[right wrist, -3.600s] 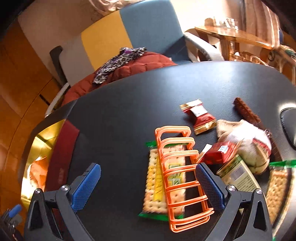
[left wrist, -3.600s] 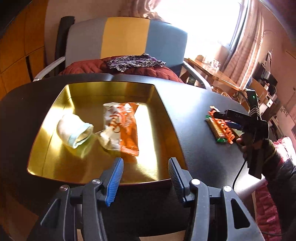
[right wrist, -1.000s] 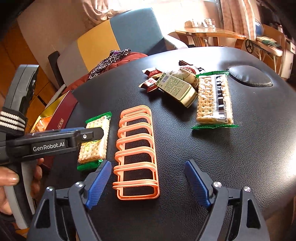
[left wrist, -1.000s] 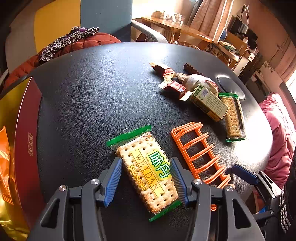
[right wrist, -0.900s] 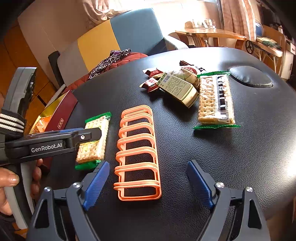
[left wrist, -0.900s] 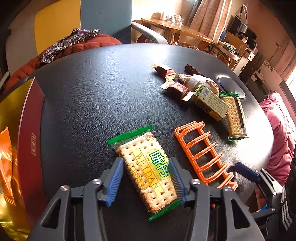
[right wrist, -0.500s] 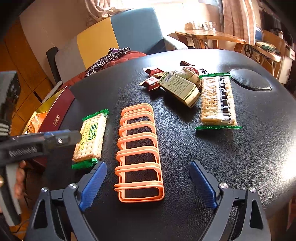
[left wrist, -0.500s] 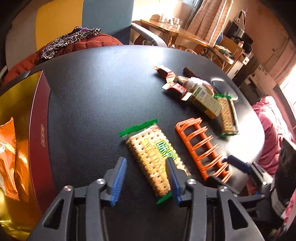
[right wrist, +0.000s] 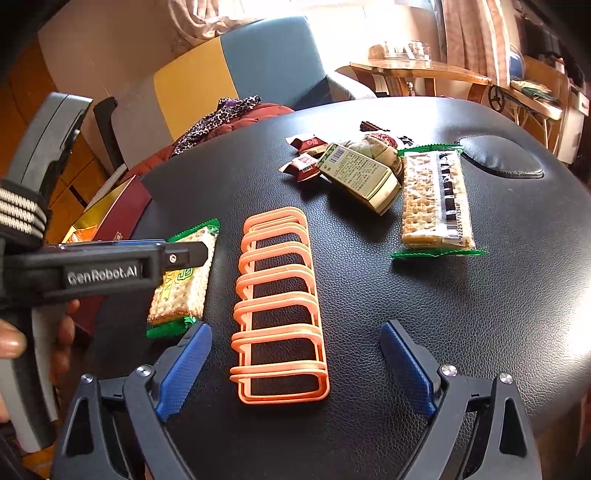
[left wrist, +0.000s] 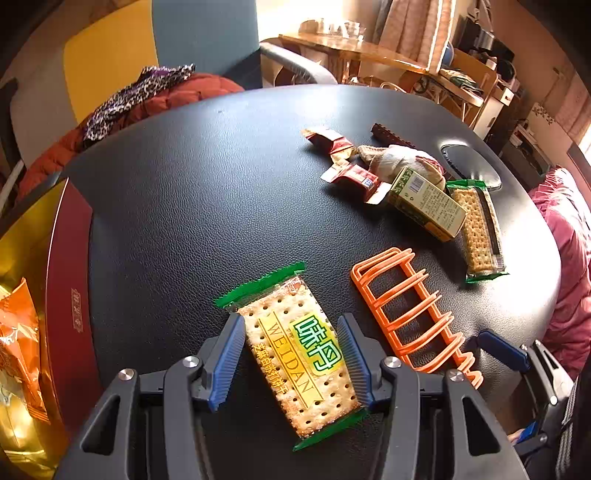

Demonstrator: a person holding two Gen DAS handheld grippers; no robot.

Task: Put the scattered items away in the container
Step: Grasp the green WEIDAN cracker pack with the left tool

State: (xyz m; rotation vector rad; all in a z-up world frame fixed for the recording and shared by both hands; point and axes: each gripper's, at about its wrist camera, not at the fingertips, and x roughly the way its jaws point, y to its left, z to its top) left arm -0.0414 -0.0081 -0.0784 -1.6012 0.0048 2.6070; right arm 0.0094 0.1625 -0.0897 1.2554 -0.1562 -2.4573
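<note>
Black bench (left wrist: pixel 207 206) fills both views. Low centre, the left gripper (left wrist: pixel 291 360) straddles the cracker packet (left wrist: pixel 295 350), jaws just reopened, pads apparently not pressing. Right gripper (right wrist: pixel 295 369) spread around the orange rack (right wrist: pixel 279 295).

I am looking into a home, a living room or dining corner. Behind the black padded bench (left wrist: pixel 207 192) stands an armchair (right wrist: pixel 236 70) in grey, yellow and blue, with a red jacket (left wrist: pixel 155 103) and a leopard-print cloth (left wrist: pixel 140 88) thrown on it. Further back I see a wooden side table (right wrist: pixel 421 72) with glassware, curtains (right wrist: pixel 469 33) at a bright window, and cluttered shelves.
</note>
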